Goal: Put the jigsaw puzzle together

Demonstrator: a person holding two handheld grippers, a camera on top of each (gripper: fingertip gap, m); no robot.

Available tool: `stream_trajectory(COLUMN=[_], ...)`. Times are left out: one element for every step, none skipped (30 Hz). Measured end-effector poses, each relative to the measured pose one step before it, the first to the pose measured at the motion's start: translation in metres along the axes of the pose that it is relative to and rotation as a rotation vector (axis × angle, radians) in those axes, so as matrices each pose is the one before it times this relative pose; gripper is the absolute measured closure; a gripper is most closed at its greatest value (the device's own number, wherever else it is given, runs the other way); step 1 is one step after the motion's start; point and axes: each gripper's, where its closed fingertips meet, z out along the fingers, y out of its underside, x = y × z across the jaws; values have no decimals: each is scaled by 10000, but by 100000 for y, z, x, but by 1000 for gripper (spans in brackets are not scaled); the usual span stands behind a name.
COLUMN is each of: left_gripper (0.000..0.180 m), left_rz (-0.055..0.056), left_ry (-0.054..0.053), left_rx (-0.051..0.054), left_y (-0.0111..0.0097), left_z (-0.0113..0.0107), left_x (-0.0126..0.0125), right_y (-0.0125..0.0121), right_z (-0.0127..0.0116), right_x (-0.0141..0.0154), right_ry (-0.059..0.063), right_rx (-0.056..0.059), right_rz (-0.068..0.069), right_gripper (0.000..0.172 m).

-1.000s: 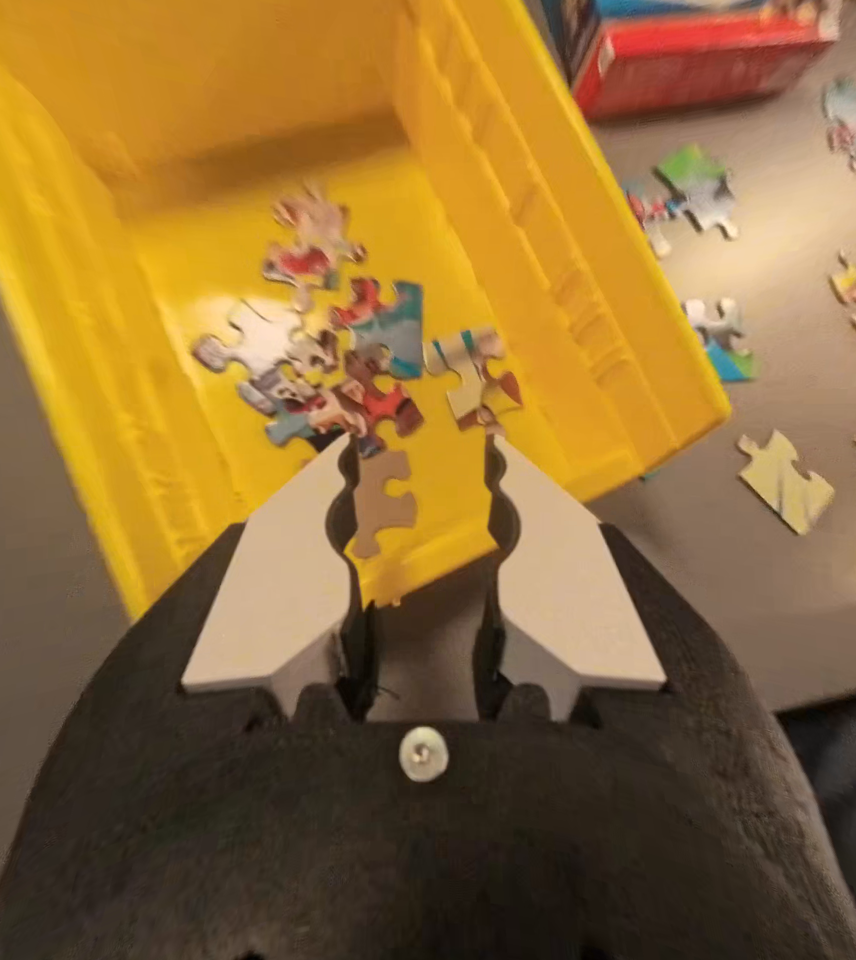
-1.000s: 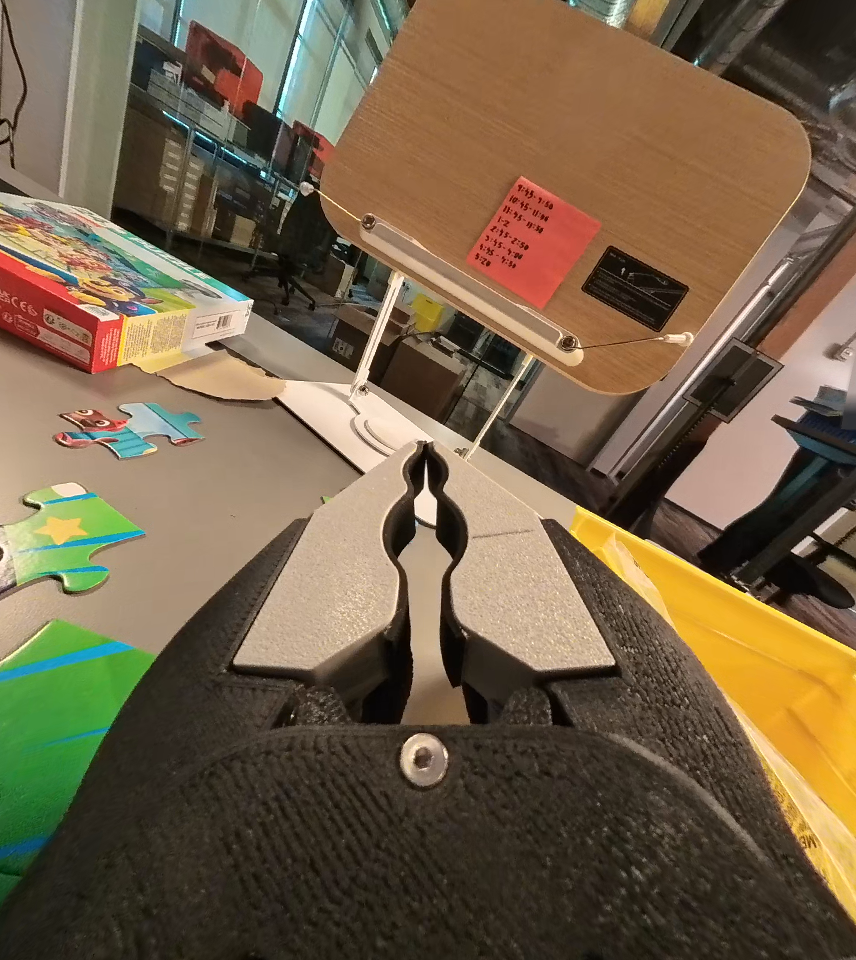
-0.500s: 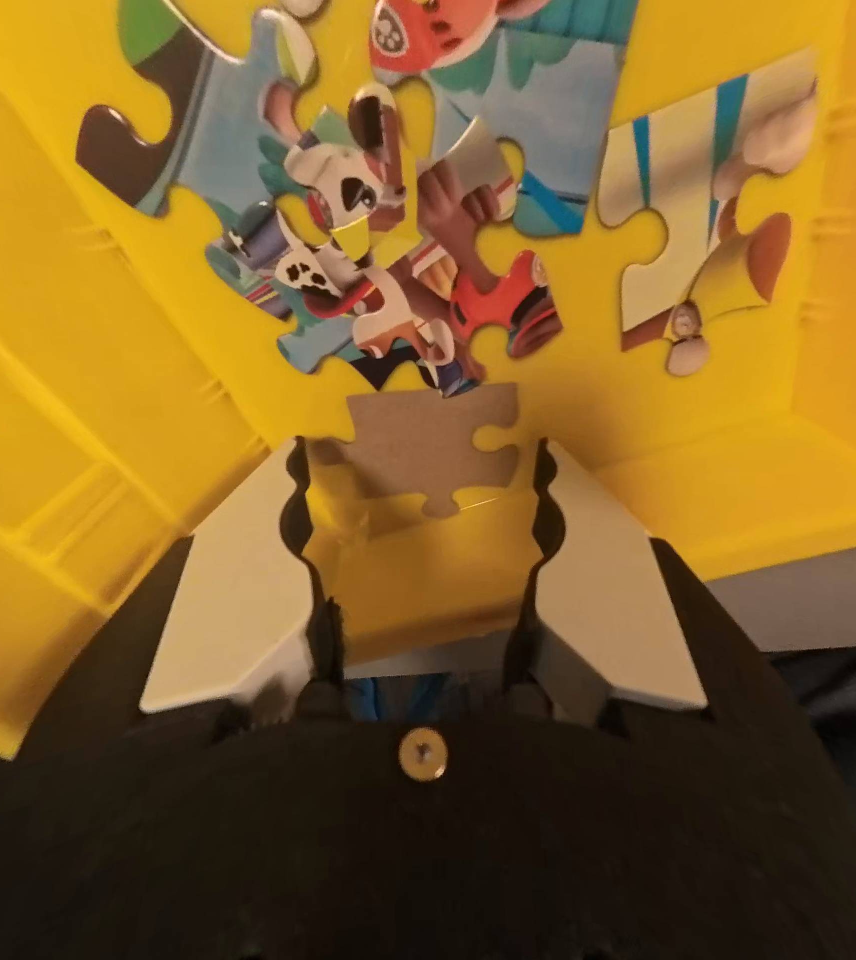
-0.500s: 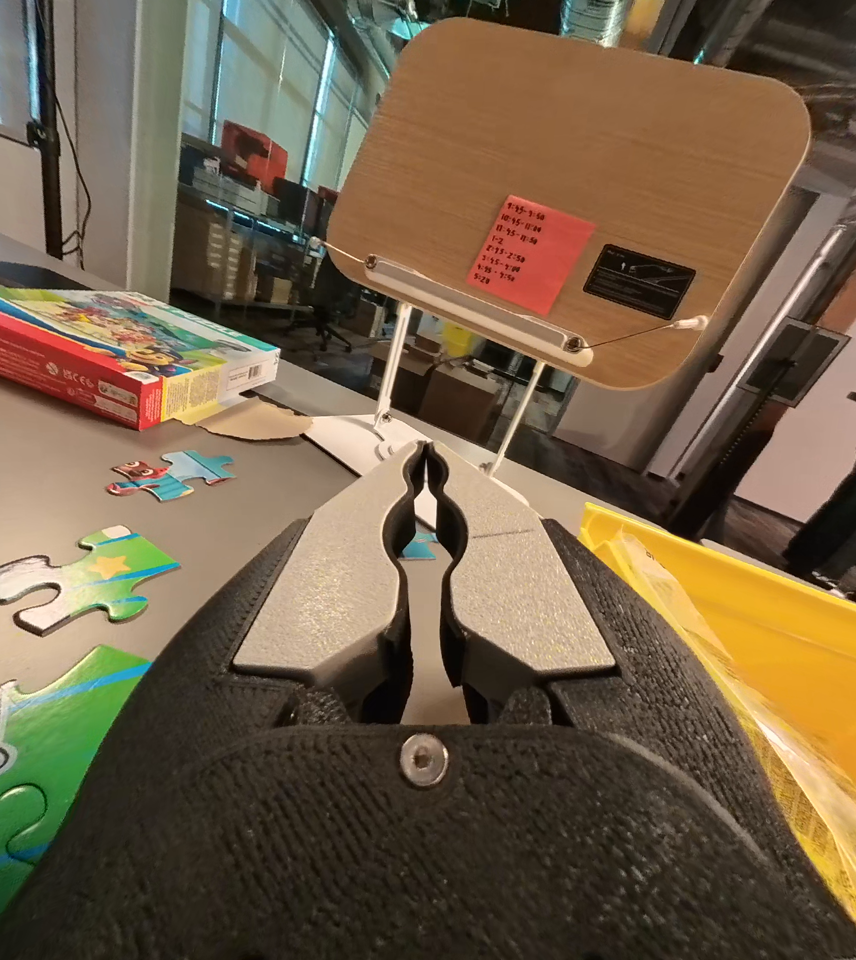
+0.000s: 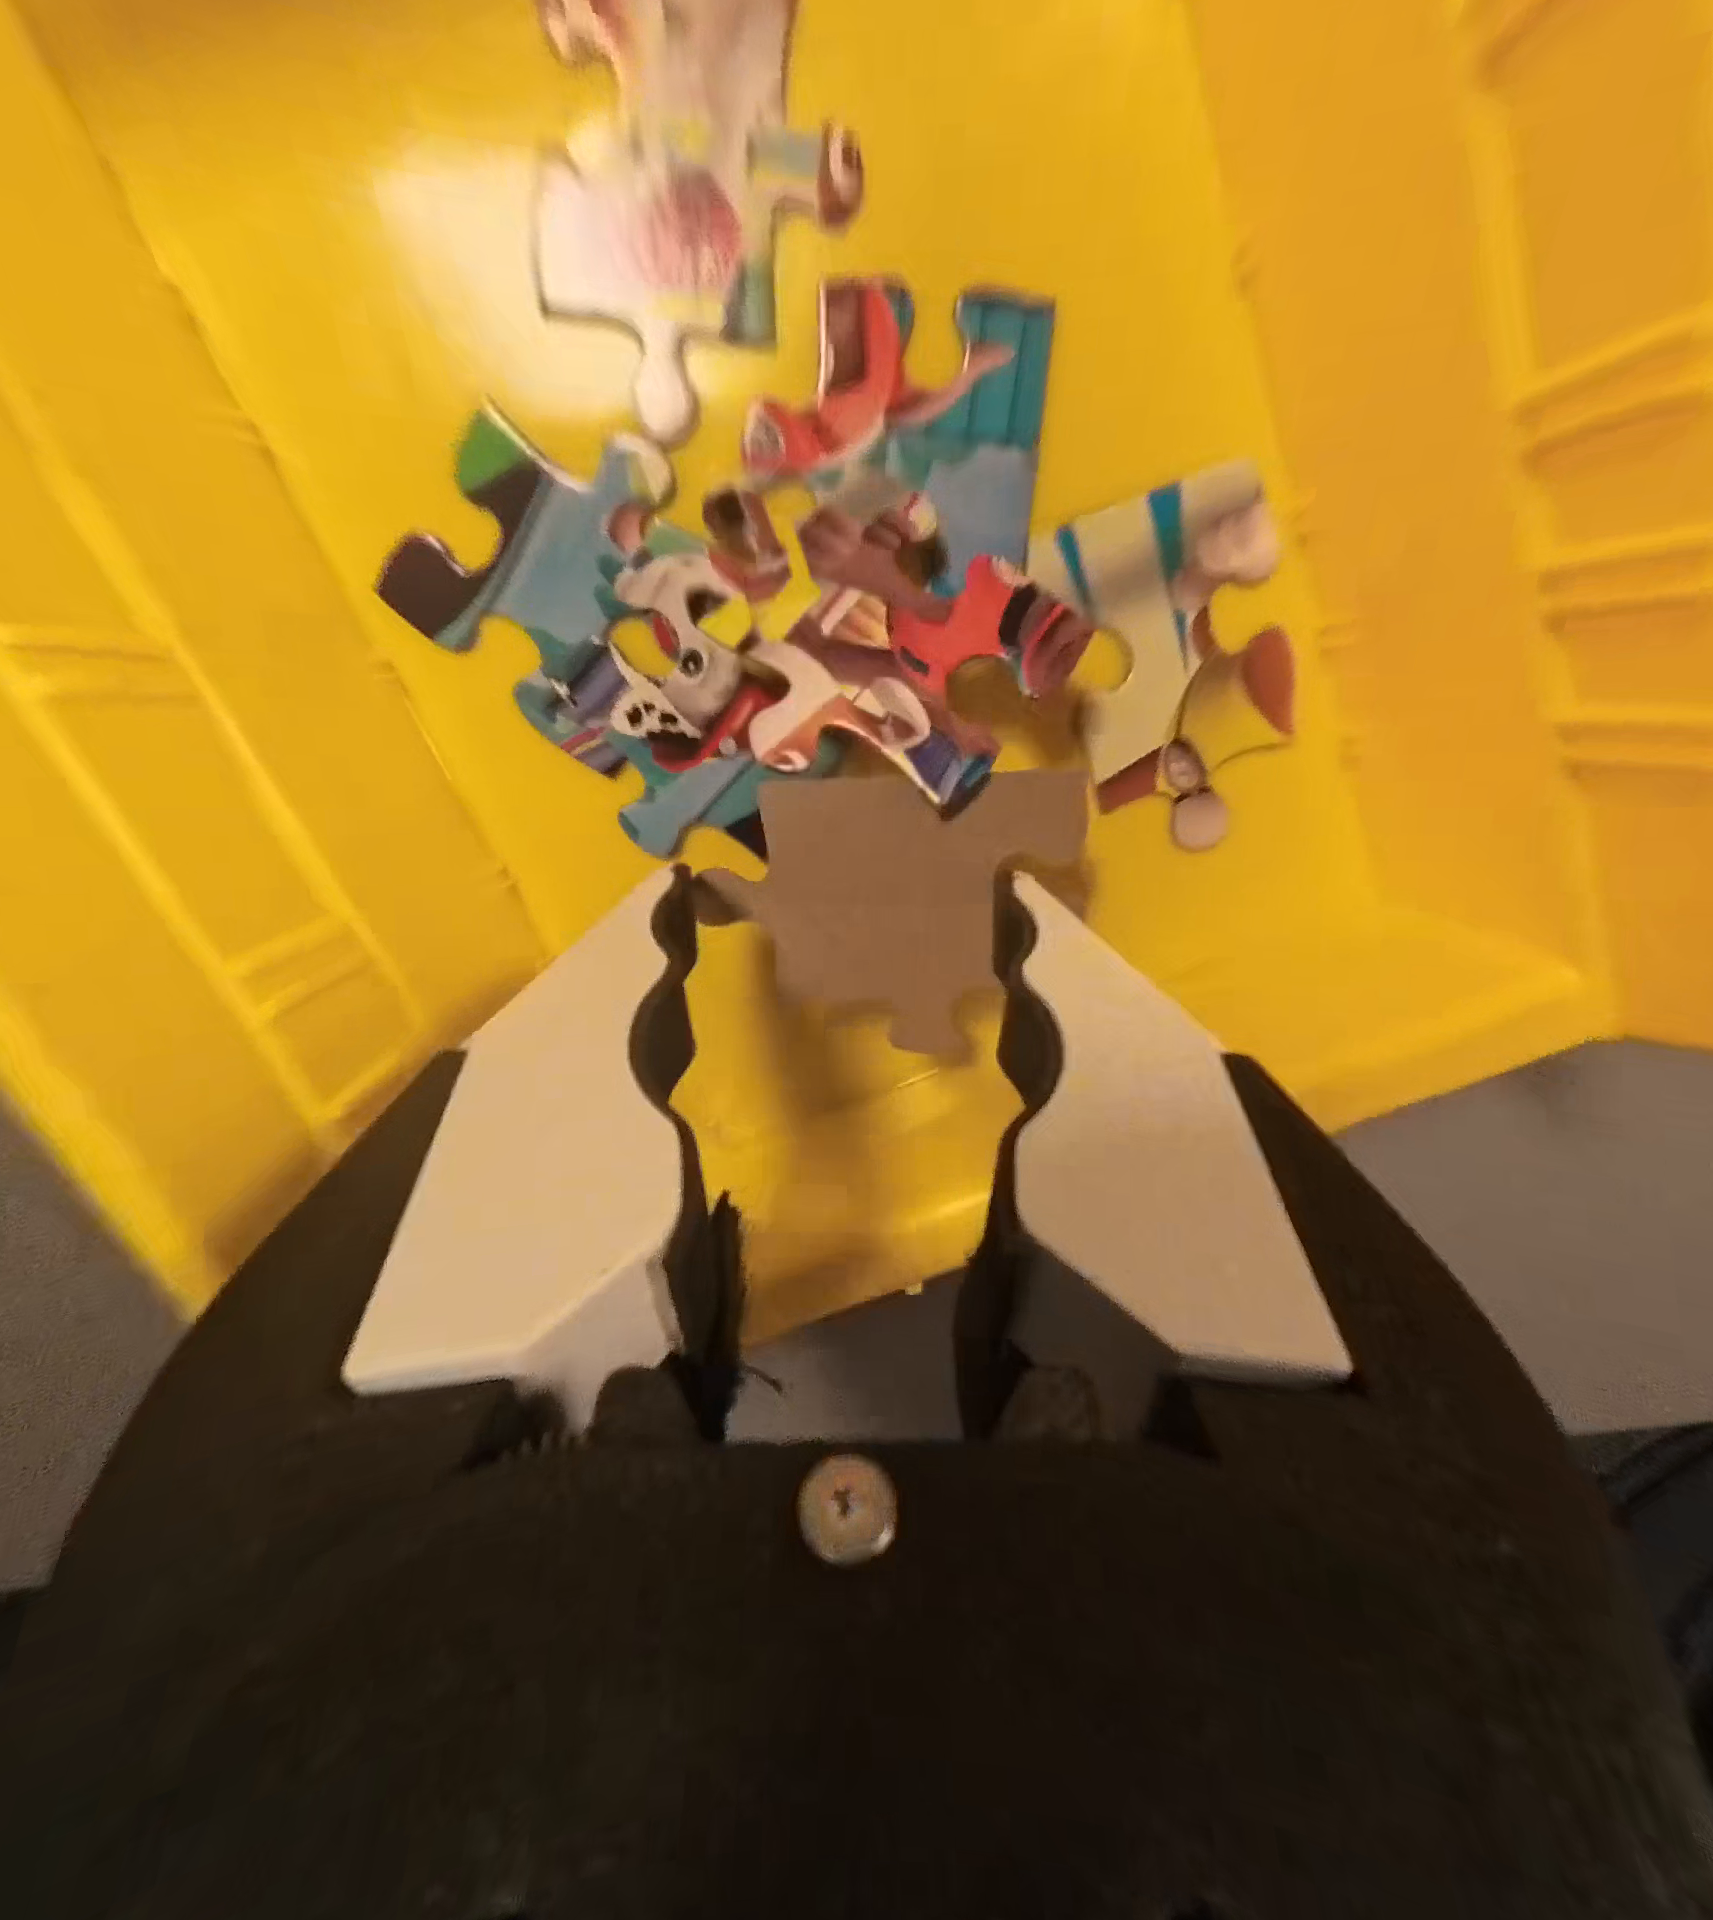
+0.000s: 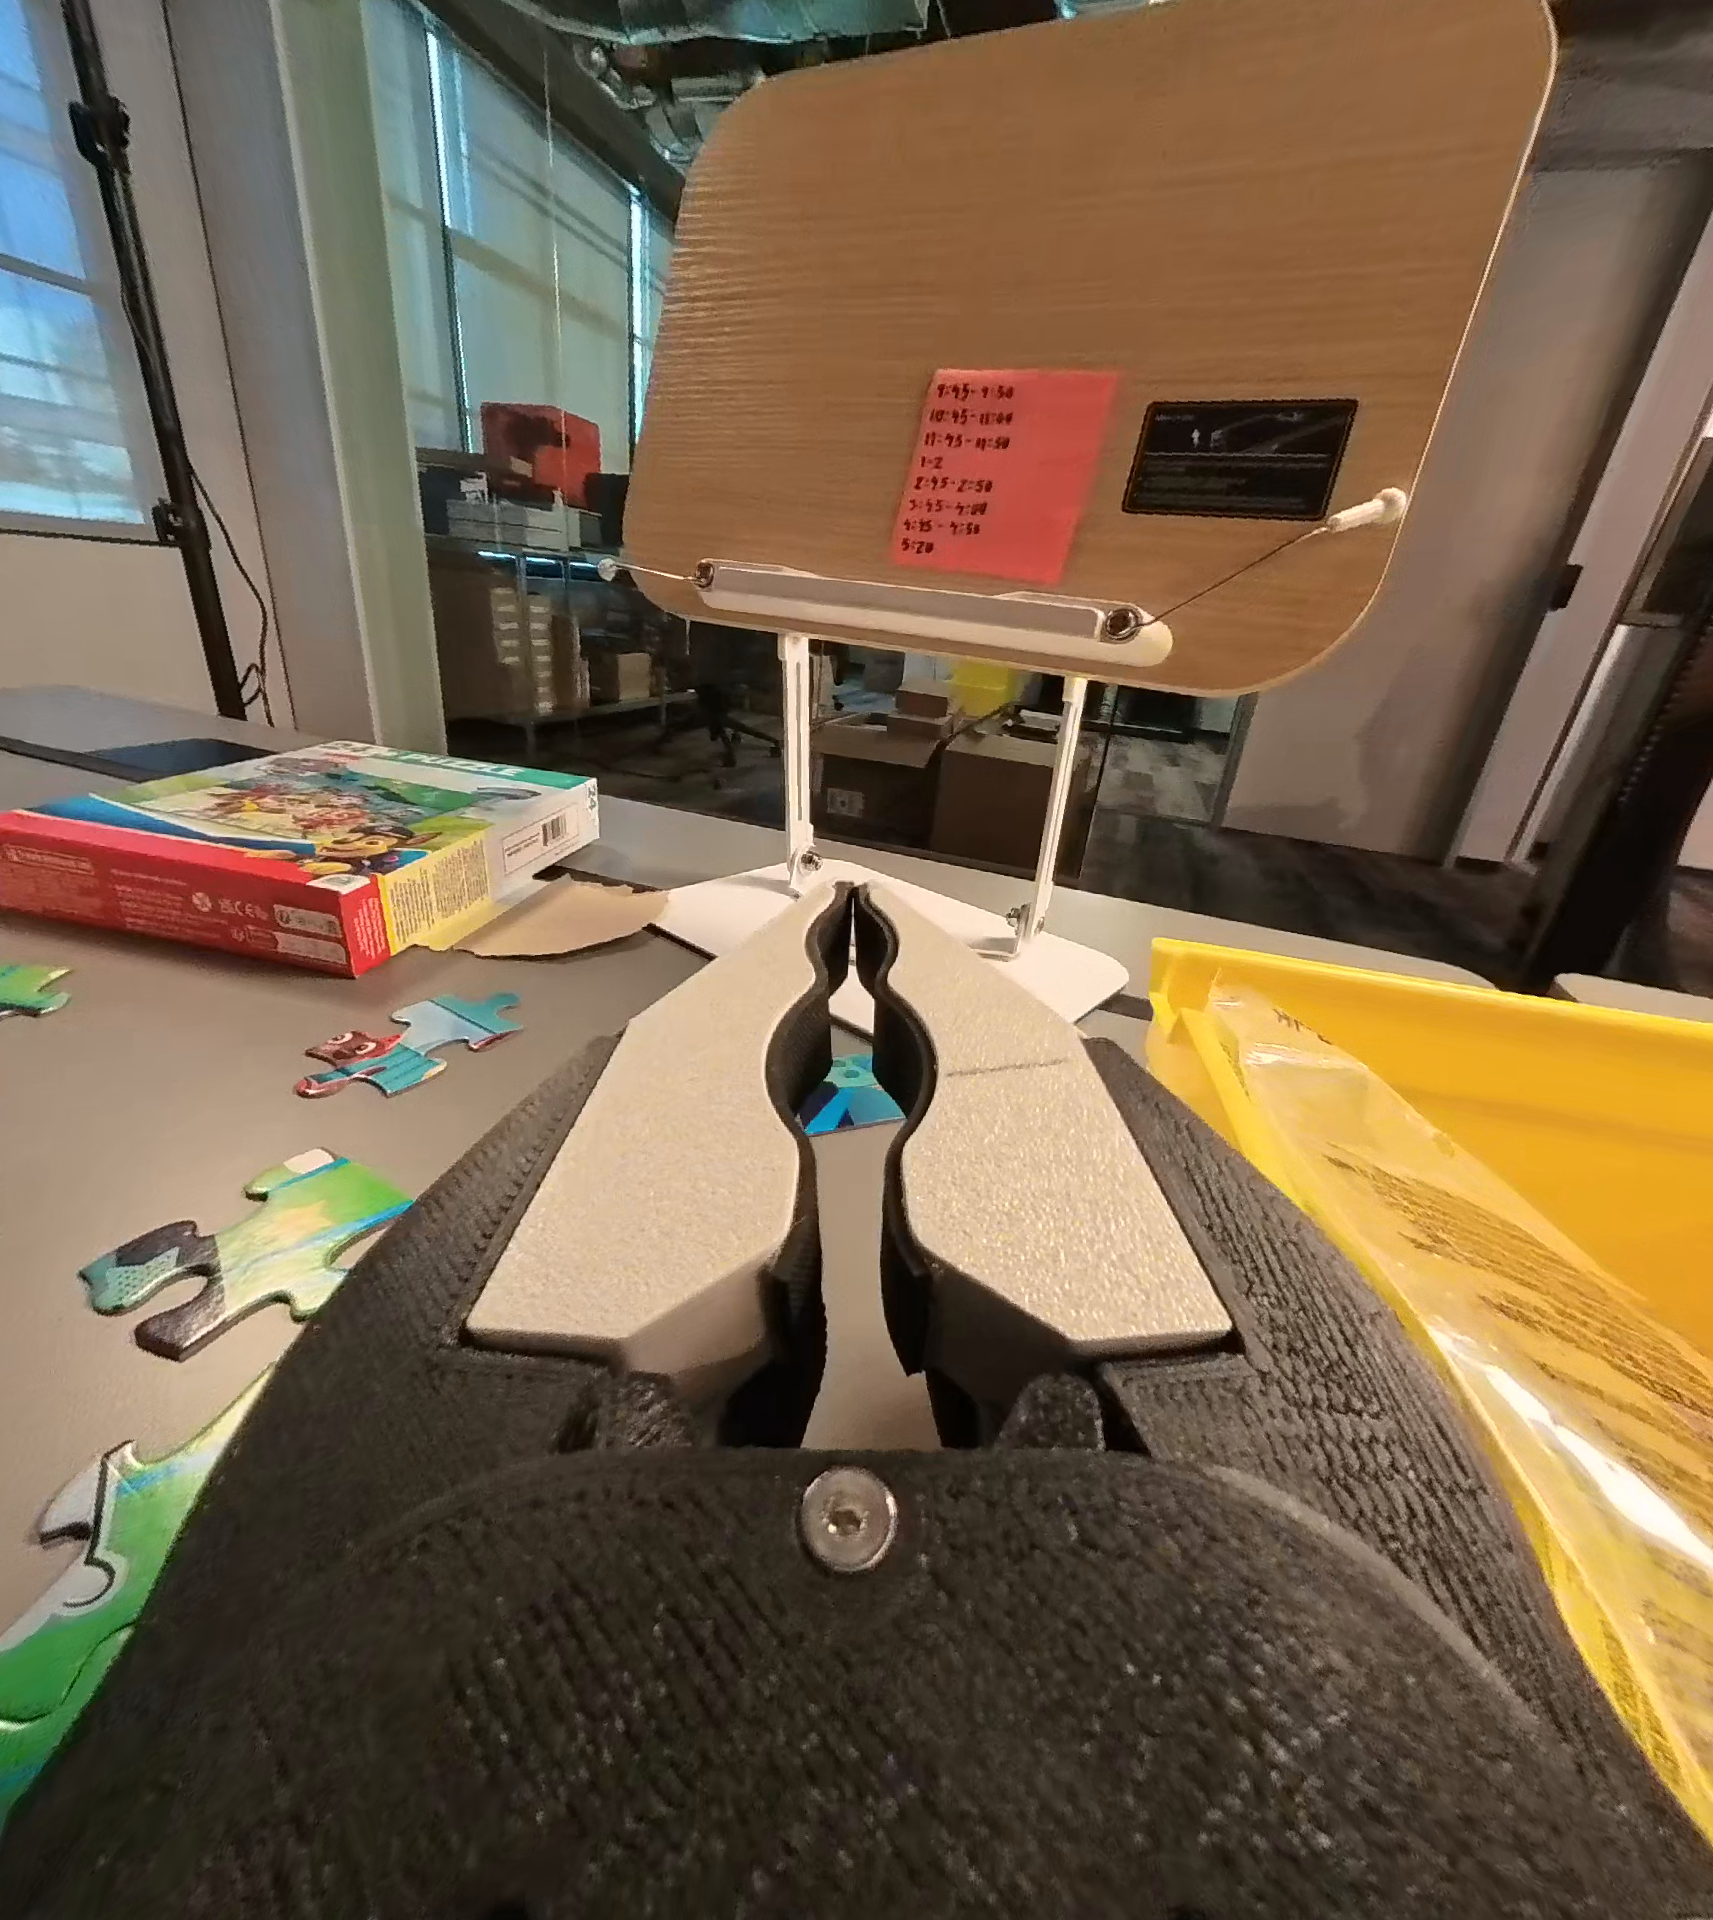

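Note:
In the left wrist view my left gripper (image 5: pixel 847 878) is open above the inside of a yellow bin (image 5: pixel 208 520). A puzzle piece lying brown side up (image 5: pixel 893 914) rests on the bin floor in line with my fingertips, and the pads do not press on it. Its far edge is tucked under a pile of several coloured puzzle pieces (image 5: pixel 831 623). In the right wrist view my right gripper (image 6: pixel 852 894) is shut with nothing between its pads, held above the grey table (image 6: pixel 156 1091) beside the bin's rim (image 6: pixel 1558 1091).
A red puzzle box (image 6: pixel 280 852) and a wooden book stand on a white base (image 6: pixel 1091 364) stand at the back of the table. Loose puzzle pieces (image 6: pixel 405 1044) (image 6: pixel 239 1257) lie to the left. A clear plastic bag (image 6: pixel 1454 1299) hangs over the bin. Left tips to right tips: about 60 cm.
The left gripper let the brown-backed piece drop into the bin, opened wide, then narrowed and drew back a little. The right gripper stayed shut while its view levelled out.

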Motion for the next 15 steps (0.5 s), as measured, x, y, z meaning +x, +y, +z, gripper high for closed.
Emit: stream_trajectory(left_gripper=[123,123,123,123,123,123,123,123,123,123,124,124,124,124,124], left_rz=[-62,-61,-124,-27,-78,-206,-173,-323,-518,-636,-737,-693,-510,-241,-35], left_ry=[75,138,155,368,441,570,1230,1647,1769,2088,2232,1873,1219,562,172], left_rx=[769,931,1017,1087,1083,1040,1023,1042,1033,917,804,756,534,157,-66], left_y=[-882,-1146,-1355,-1535,-1590,-1600,-1606,-1669,-1662,-1484,-1313,-1140,-694,-86,299], left_z=[-1025,-1153,-1173,-1134,-1009,-862,-779,-755,-684,-644,-560,-397,-198,-10,115], left_x=[48,107,62,325,365,437,1391,1985,2110,2514,2662,2160,1271,430,-3], right_y=[17,15,2,19,20,16,5,-3,-1,-2,1,4,2,8,9], right_z=[10,20,14,14,19,11,-2,-12,-9,-3,0,-2,3,6,10], right_x=[-56,-58,-35,-16,-11,8,21,12,23,9,-4,-3,-19,-8,-16], right_ry=[-18,-16,-11,-10,-10,1,4,3,3,2,-1,-4,-7,-7,-3], right_rx=[-14,-12,-9,-11,-11,-8,-2,2,2,2,-1,-3,-2,-5,-6], right_rz=[-33,-32,-14,4,10,11,11,12,12,9,3,-3,-5,-8,-8], right_gripper=[172,172,172,172,172,172,172,172,172,172,172,172,172,172,172])
